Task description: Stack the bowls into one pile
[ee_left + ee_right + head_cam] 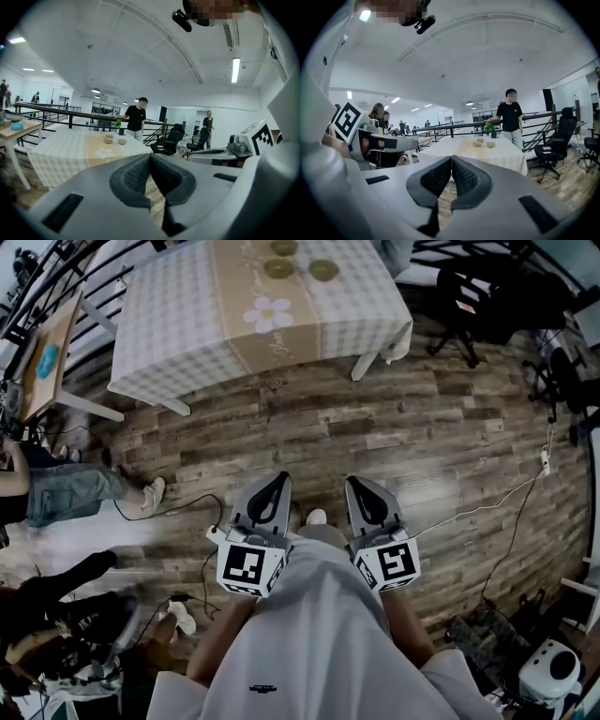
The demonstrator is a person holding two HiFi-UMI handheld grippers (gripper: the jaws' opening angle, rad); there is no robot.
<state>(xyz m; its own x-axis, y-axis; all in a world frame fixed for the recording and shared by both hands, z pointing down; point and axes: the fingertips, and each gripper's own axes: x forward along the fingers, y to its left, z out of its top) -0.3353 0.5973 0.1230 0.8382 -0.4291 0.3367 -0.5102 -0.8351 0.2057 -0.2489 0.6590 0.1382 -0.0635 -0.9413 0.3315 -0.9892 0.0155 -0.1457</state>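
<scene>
Three small greenish bowls [278, 268] sit apart at the far end of a table with a checked cloth [178, 324], far ahead of me across the wooden floor. In the left gripper view the bowls [122, 141] are small, on the table's beige runner; the right gripper view shows the bowls [490, 145] just as distant. My left gripper [278, 478] and right gripper [356, 484] are held side by side close to my body, well short of the table. Both are shut with nothing between the pads, as seen on the left gripper [150, 157] and the right gripper [451, 160].
A person in a black shirt [136, 118] stands behind the table at a railing. Black office chairs [464, 296] stand to the table's right, and a small wooden side table [42, 362] to its left. Seated people [56, 493] and cables [469, 512] occupy the floor beside me.
</scene>
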